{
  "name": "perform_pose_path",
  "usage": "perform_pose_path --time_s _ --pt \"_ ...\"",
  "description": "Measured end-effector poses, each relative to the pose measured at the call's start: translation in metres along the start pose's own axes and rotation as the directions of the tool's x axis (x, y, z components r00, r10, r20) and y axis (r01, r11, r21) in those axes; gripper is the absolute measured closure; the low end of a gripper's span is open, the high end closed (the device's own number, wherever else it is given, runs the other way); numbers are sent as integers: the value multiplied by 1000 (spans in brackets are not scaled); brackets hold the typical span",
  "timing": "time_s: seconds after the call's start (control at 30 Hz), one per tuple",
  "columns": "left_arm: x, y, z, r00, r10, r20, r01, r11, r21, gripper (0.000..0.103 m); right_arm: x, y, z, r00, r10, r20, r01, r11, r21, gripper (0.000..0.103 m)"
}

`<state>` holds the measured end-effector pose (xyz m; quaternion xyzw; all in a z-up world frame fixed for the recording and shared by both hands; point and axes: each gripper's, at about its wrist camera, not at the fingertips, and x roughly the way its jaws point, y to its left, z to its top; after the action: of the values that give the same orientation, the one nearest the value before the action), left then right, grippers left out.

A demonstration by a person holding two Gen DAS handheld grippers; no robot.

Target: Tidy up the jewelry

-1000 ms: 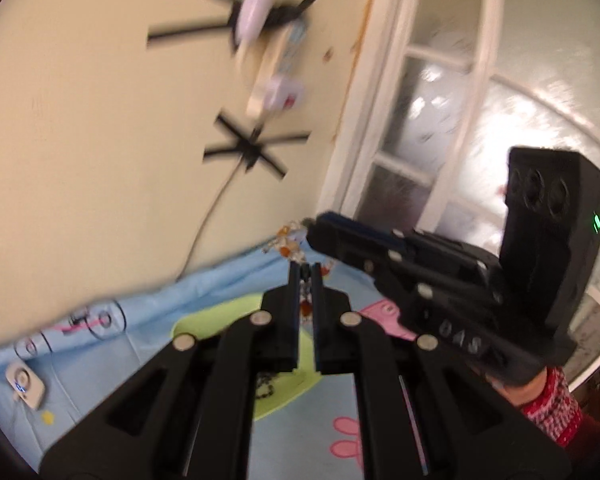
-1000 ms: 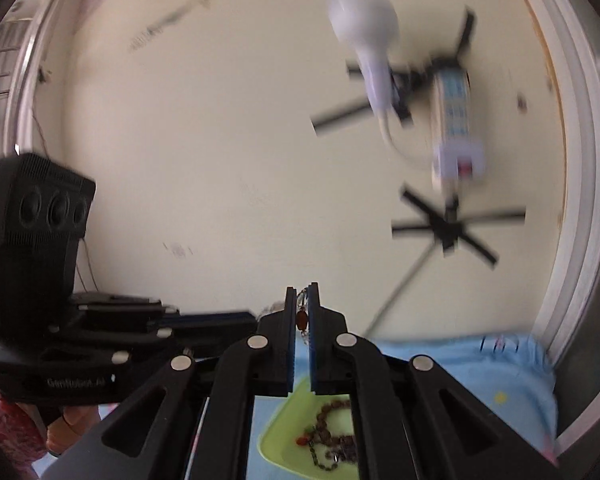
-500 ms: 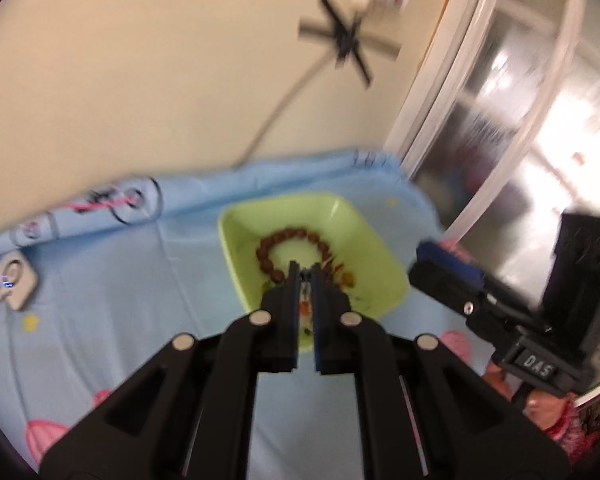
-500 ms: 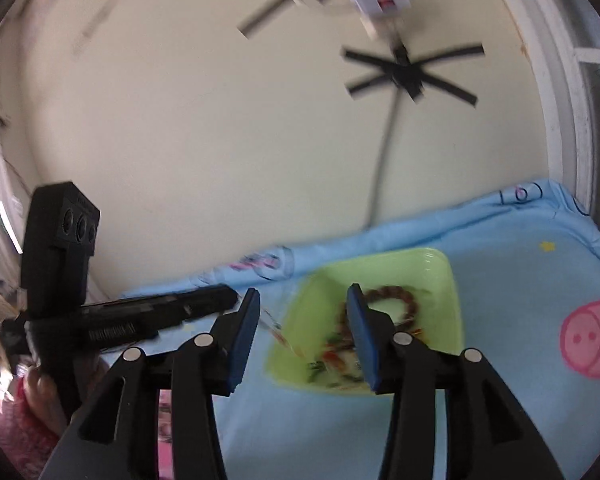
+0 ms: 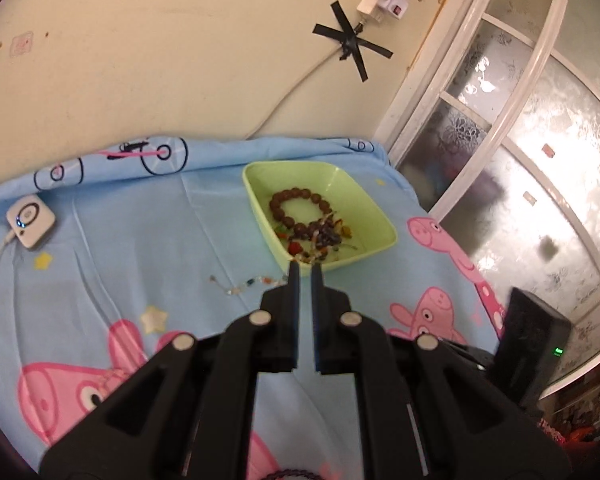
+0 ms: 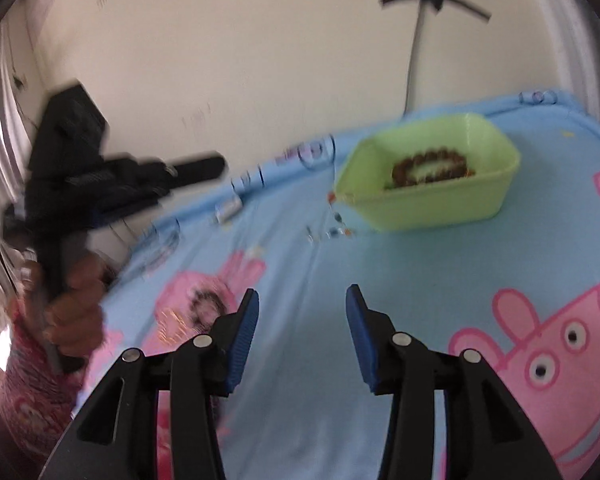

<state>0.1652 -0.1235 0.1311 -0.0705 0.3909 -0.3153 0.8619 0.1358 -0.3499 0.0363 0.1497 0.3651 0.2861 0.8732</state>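
Blue cartoon sheet (image 5: pixel 148 240) holds green tray (image 5: pixel 380 224), bead strand (image 5: pixel 248 282); left tongs (image 5: pixel 305 270) pressed together, right tongs (image 6: pixel 302 300) spread.

A light blue cartoon-pig sheet (image 5: pixel 148 240) covers the surface, bunched in a fold along the cream wall (image 5: pixel 160 60); a small white square device (image 5: pixel 31 221) with a cable lies near the sheet's left edge; black tape crosses (image 5: pixel 352 42) pin a white cord (image 5: pixel 296 88) to the wall below a white plug (image 5: pixel 380 4); a frosted-glass door (image 5: pixel 512 140) with a white frame stands to the right.

Home bedroom: cartoon bedsheet (image 5: pixel 148 240)
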Motion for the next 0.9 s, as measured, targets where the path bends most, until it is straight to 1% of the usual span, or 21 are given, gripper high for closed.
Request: perform_pose_path --time_s 0.03,0.1,0.13,0.17,0.2,0.23,0.3,0.33,0.37,0.4,0.47,0.53,0.57,0.6,0.7,0.8,0.9 --pt "3 0 -2 1000 4 -5 -4 1000 0 99 5 -3 5 999 -30 -15 30 1000 -6 82" --pt "13 0 -9 999 26 -27 -25 999 26 97 8 -10 14 1000 -27 -7 27 1000 -1 82" --pt "18 -1 -12 998 39 -40 -37 998 44 91 7 -13 16 1000 -25 4 25 1000 9 82" --pt "27 -2 -17 996 68 -58 -63 995 76 69 8 -18 17 1000 -26 10 26 999 27 82" --pt "36 -5 -20 992 105 -63 -98 989 111 53 11 -25 16 1000 -16 9 16 998 55 82" --pt "43 -7 -23 991 121 -62 -111 984 140 52 13 -31 15 1000 -9 7 9 997 81 82" --pt "57 -12 -25 990 110 -83 -92 976 197 52 20 -42 9 1000 16 -4 -15 992 125 82" --pt "66 -15 -26 989 116 -94 -92 970 223 52 24 -49 7 999 40 -26 -36 986 162 82" --pt "74 -17 -26 986 134 -99 -106 964 245 52 25 -54 7 998 63 -26 -56 979 195 82" --pt "85 -20 -25 981 164 -103 -131 953 273 52 22 -57 9 997 77 -2 -75 977 201 82" --pt "102 -18 -23 974 189 -126 -146 946 288 53 19 -59 9 994 108 15 -109 973 204 82" --pt "115 -14 -20 973 180 -143 -133 948 288 73 20 -59 9 993 119 11 -119 971 205 82" --pt "120 -13 -19 972 178 -152 -128 948 292 95 19 -58 9 992 125 15 -126 972 198 82" --pt "124 -11 -18 972 177 -157 -125 948 294 99 18 -57 9 991 131 20 -132 973 191 82" --pt "118 -11 -14 975 169 -142 -122 948 295 99 15 -58 9 989 144 37 -149 969 199 82" --pt "94 -17 -7 985 129 -116 -91 954 286 99 13 -62 9 987 156 47 -162 963 214 82" --pt "68 -24 15 993 93 -67 -72 960 269 99 13 -60 9 987 159 38 -164 963 212 82"
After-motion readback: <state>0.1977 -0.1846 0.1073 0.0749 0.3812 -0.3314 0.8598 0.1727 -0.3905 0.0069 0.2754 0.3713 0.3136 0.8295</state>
